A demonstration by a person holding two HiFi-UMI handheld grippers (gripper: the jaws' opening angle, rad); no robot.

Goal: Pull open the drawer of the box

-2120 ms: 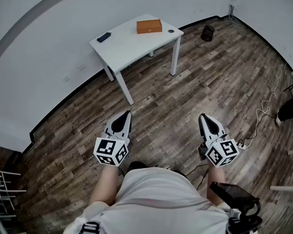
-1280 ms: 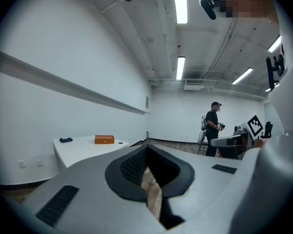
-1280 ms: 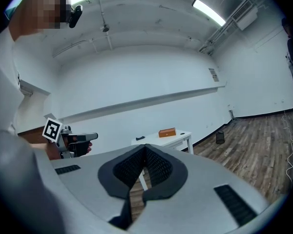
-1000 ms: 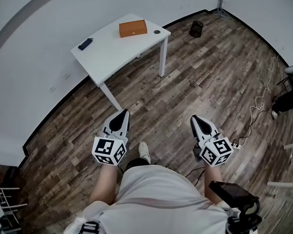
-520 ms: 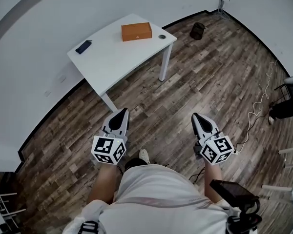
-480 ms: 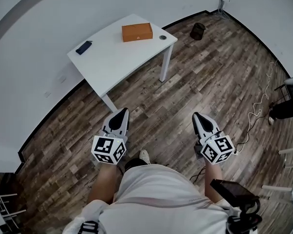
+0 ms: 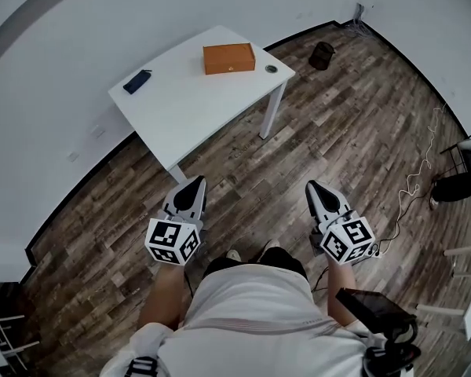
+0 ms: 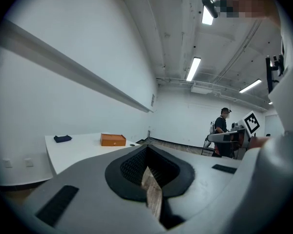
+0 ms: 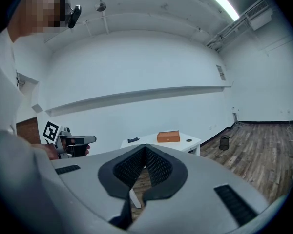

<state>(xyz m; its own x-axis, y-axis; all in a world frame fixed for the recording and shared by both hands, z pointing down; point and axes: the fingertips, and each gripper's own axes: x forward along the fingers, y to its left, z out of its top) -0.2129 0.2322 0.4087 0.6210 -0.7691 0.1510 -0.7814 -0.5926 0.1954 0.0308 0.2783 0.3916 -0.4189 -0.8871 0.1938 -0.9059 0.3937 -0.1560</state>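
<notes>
Over on the back part of the white table (image 7: 188, 108) is the orange box (image 7: 228, 58), and I'm well short of it. Both hands are out in front of me over the plank floor (image 7: 337, 124). My left gripper (image 7: 194, 182) is closed right up with nothing in it, and my right gripper (image 7: 312, 187) looks the same: tips together, empty.

So the job right now is really just getting to the table. My plan is to square up to the box, open the jaws before I reach in, and figure out which face has the drawer, because from this far I can't tell. The box is low, flat and rectangular with a matte look, probably light. The tabletop is smooth and glossy-ish, so I reckon it'll skate if I just yank. I'd pin the body with one gripper and pull with the other, straight out and level.

The jaw pads are black with a fine ribbed texture, so they should bite fine. A little round thing (image 7: 272, 68) sits just beside the box, so I'll watch that.
</notes>
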